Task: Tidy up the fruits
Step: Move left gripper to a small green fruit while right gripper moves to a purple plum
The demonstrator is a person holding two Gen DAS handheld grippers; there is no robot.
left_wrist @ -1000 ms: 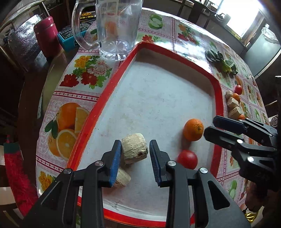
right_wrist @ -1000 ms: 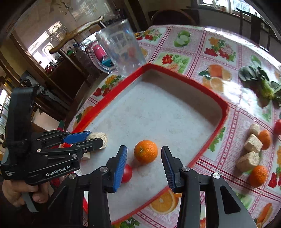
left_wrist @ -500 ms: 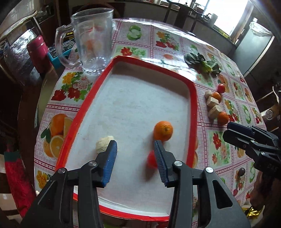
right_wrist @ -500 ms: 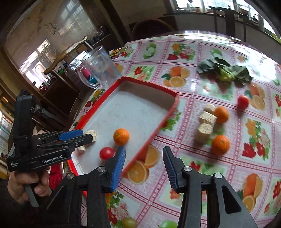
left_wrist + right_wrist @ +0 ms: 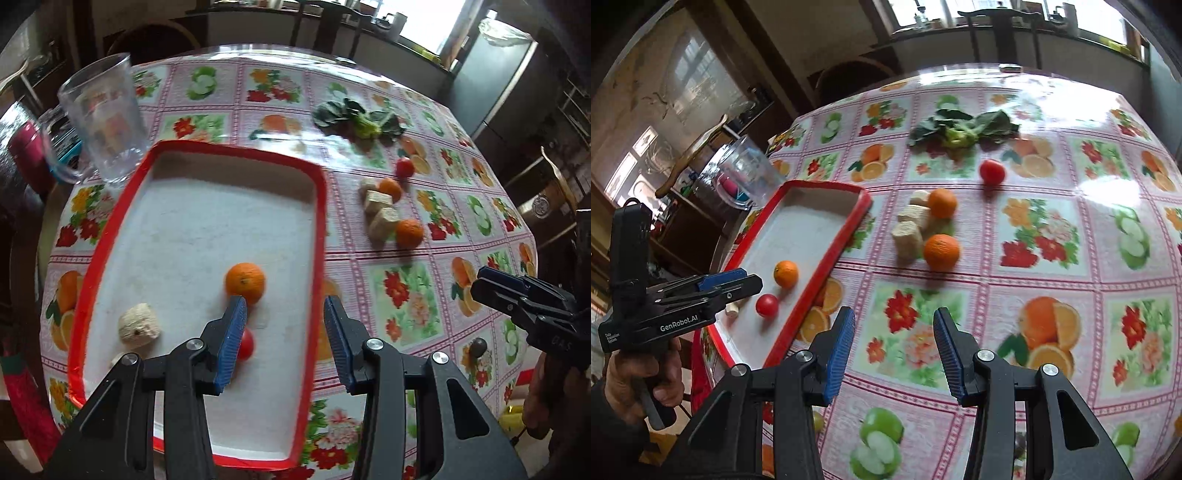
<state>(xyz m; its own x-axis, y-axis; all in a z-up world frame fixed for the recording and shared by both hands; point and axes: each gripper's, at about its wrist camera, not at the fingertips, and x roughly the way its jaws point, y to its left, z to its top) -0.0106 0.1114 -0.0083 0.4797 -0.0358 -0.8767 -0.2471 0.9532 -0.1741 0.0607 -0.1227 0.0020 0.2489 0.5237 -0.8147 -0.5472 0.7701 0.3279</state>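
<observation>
A red-rimmed white tray [image 5: 320, 206] [image 5: 827, 266] holds an orange [image 5: 245, 283] [image 5: 786, 274], a tomato [image 5: 245, 343] [image 5: 767, 305] and a beige corn piece [image 5: 139, 326]. On the tablecloth to its right lie two oranges [image 5: 409, 233] [image 5: 941, 252], several corn pieces [image 5: 383, 223] [image 5: 908, 236] and a tomato [image 5: 405, 167] [image 5: 992, 171]. My left gripper [image 5: 282, 339] is open and empty above the tray's near right part. My right gripper [image 5: 894, 354] is open and empty above the tablecloth, near the table's front.
A clear glass pitcher [image 5: 103, 118] [image 5: 746, 173] stands behind the tray's far left corner. Green leaves [image 5: 356, 120] [image 5: 960, 129] lie at the back of the table. A small dark round thing [image 5: 477, 347] lies near the table's right edge.
Both grippers have pulled back and up from the tray and swung right. The left one has let go of the corn piece, which lies in the tray. The right one moved off the tray.
</observation>
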